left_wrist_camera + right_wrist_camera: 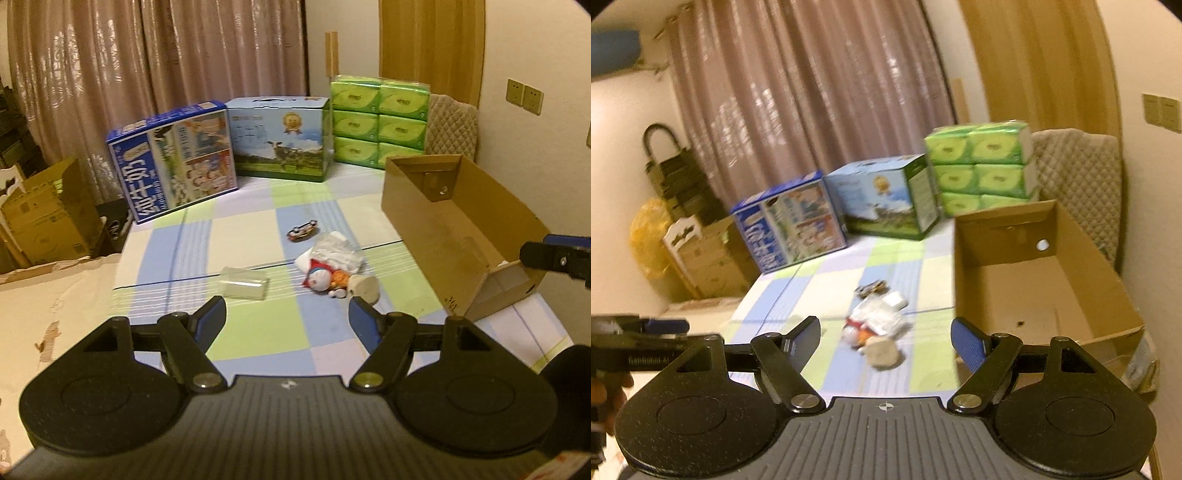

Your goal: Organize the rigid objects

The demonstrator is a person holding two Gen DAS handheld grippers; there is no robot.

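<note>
Left wrist view
My left gripper (288,314): jaws spread wide, nothing between the blue pads, hanging above the checked bed sheet (229,236).
Clear plastic box (244,288): lying on the sheet just ahead of my left finger, apart from it.
Pile ahead: a small plush doll (320,279), a tan cylinder (364,290) touching it on the right, crumpled white wrapping (338,251) behind both.
Toy car (302,232): on the sheet beyond the pile, near it.
Cardboard box (443,221): open, tilted, on the right side of the bed; its inside looks bare as far as I see.
My right gripper (554,258): only its tip shows at the right edge, by the box's near corner.
Back row: blue milk carton (173,162), light-blue carton (280,136), green tissue packs (378,122).

Right wrist view (blurred)
My right gripper (886,339): jaws wide apart, holding nothing.
Pile: doll (855,332) and cylinder (882,352) lie on the sheet (827,280) ahead between my fingers, untouched.
Cardboard box (1027,288): just right of the pile, open.
My left gripper (646,332): at the left edge, seen side-on.
</note>
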